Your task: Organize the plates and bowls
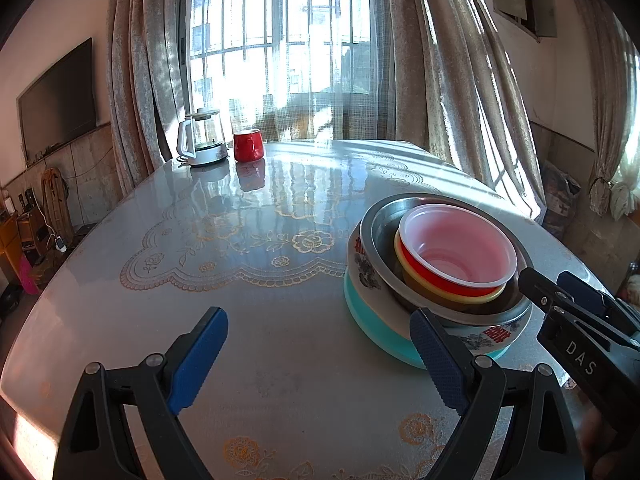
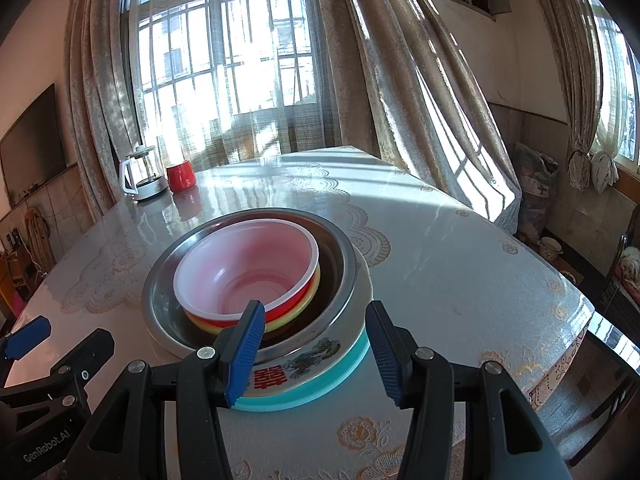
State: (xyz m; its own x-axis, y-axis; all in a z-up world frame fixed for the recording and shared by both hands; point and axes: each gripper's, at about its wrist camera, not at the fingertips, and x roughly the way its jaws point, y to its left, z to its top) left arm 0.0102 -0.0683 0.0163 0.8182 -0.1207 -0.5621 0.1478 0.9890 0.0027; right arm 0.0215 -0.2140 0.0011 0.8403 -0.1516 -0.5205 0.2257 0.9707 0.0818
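One nested stack is seen on the table [image 2: 460,264]: a red-walled plastic bowl [image 2: 244,268] with a white inside sits in a yellow bowl [image 2: 292,316], both inside a steel bowl [image 2: 340,276], which rests on a patterned plate [image 2: 320,354] over a teal plate [image 2: 316,392]. In the right wrist view the stack fills the centre and lower centre of the frame, directly ahead of the right gripper [image 2: 316,352], whose jaws are held partly open with nothing gripped; the plate rims are seen between the blue pads. In the left wrist view the stack lies at centre right, off to the right of the left gripper [image 1: 320,360], which is spread wide over bare tablecloth and is empty. The right gripper is judged the nearer. A glass kettle [image 1: 202,142] and red mug [image 1: 248,145] stand well apart at upper left.
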